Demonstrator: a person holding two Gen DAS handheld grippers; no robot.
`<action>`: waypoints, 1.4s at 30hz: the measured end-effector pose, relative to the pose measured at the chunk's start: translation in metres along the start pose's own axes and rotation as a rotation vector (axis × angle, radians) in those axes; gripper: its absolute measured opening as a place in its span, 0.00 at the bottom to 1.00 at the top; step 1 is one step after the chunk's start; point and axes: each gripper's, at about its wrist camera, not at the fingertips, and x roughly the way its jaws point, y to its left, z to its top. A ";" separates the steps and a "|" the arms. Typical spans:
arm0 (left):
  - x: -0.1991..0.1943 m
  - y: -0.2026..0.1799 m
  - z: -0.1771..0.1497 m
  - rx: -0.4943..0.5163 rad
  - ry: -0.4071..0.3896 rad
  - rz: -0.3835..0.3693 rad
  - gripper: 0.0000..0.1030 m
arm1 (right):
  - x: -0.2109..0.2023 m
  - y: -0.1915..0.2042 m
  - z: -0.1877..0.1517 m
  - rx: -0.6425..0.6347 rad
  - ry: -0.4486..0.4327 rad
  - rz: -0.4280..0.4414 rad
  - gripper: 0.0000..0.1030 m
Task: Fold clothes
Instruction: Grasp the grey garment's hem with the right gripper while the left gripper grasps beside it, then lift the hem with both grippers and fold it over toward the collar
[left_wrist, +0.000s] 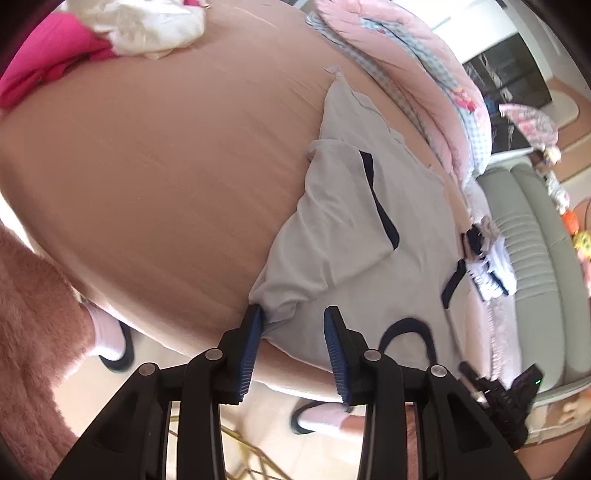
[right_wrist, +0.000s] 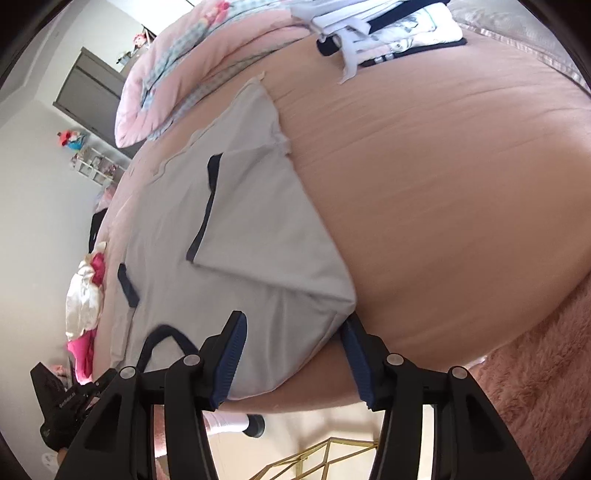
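Unlettered grey shirt (left_wrist: 354, 236), navy trim

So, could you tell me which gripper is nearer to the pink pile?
Left. The left gripper sits at the shirt edge facing the pink pile, only bare bed between. The right gripper sits at the opposite edge, the shirt in between.

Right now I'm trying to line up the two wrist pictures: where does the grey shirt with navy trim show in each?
Left wrist: the grey shirt fills the centre-right, running from the upper middle down to the left claw.
Right wrist: the grey shirt lies centre-left, reaching down to the right claw.
Shared landmark: the navy collar loop at the shirt's near edge.
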 end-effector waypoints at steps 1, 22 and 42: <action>0.000 -0.001 -0.002 0.005 0.002 -0.008 0.29 | 0.001 0.003 -0.002 -0.013 -0.007 -0.016 0.50; 0.006 -0.014 -0.004 -0.007 0.067 -0.051 0.30 | 0.000 0.019 -0.022 -0.077 0.012 -0.035 0.26; 0.026 -0.012 0.008 -0.105 0.016 -0.083 0.32 | 0.025 0.015 0.001 -0.016 -0.036 -0.003 0.13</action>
